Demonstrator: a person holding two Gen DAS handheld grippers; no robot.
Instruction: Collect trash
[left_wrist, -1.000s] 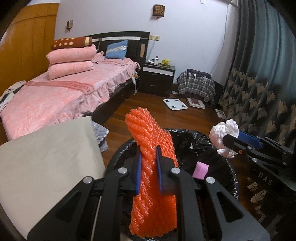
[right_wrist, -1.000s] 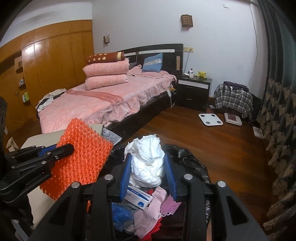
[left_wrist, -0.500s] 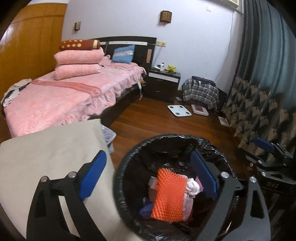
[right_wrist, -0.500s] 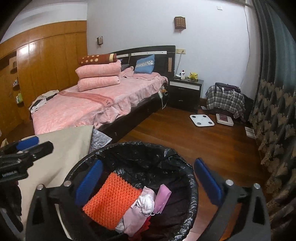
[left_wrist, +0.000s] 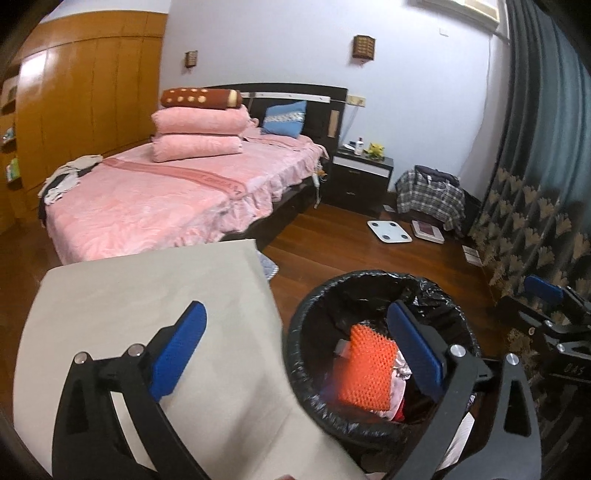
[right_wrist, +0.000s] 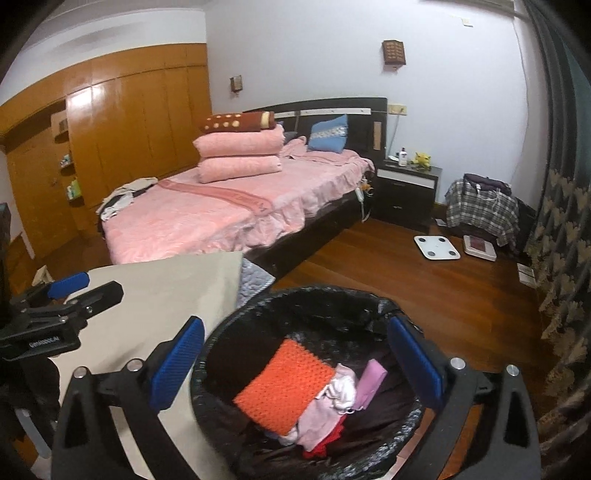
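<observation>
The orange mesh pad (left_wrist: 365, 369) is partly covered by a blue pad of the left claw (left_wrist: 295, 350), and it hides the trash beneath it. The bin's (right_wrist: 332, 295) near rim runs off the bottom edge. The bottle (right_wrist: 403, 156) on the nightstand (right_wrist: 406, 192) is too small to read. The tabletop's (left_wrist: 129, 295) near part is cut off.

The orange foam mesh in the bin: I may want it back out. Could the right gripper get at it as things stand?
Probably yes. The orange foam mesh lies on top of the pile in the bin, nothing covering it, and the right gripper hangs over the bin mouth with jaws wide and empty. The left gripper is off to the side.
</observation>
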